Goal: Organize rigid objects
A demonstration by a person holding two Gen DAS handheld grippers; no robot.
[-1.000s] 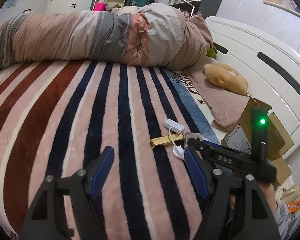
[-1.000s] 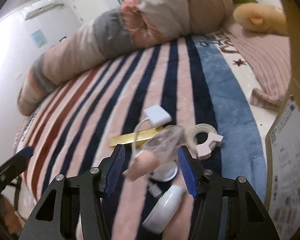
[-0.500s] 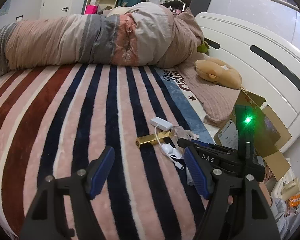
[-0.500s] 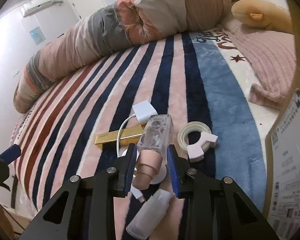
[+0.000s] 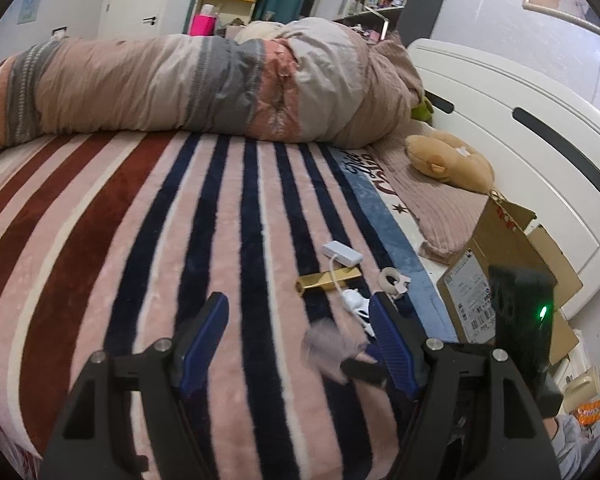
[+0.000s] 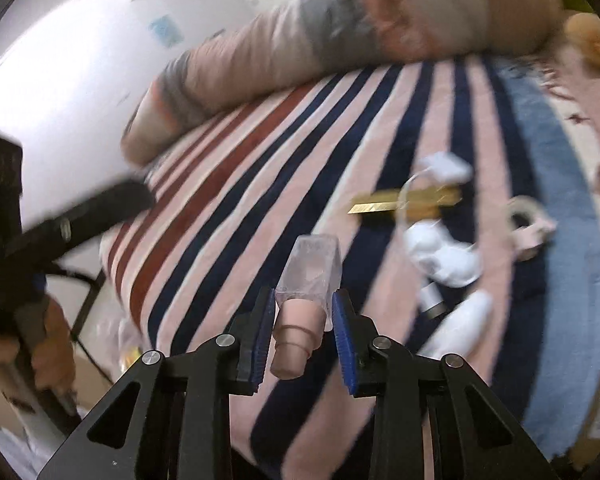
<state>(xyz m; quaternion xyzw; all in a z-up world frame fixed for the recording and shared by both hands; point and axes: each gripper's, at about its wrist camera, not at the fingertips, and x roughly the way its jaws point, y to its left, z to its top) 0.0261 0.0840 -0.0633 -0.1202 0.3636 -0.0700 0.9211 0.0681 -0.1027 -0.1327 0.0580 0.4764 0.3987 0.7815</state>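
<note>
My right gripper [image 6: 303, 307] is shut on a clear bottle with a pink cap [image 6: 306, 280] and holds it above the striped blanket [image 6: 284, 168]; the bottle shows blurred in the left wrist view [image 5: 332, 344]. My left gripper [image 5: 300, 328] is open and empty over the blanket. On the blanket lie a gold bar [image 5: 328, 280], a white adapter with cable [image 5: 342, 252], a tape roll [image 5: 392, 280], a white round item [image 6: 444, 256] and a white tube [image 6: 460, 324].
A rolled duvet [image 5: 204, 88] lies across the far side of the bed. A plush toy [image 5: 448, 164] and pink knit cloth [image 5: 440, 208] sit at the right. An open cardboard box [image 5: 500, 272] stands by the white headboard [image 5: 520, 120].
My right gripper closed on the bottle, lifted it off the blanket and swung left. The left gripper stayed open and drew back a little.
</note>
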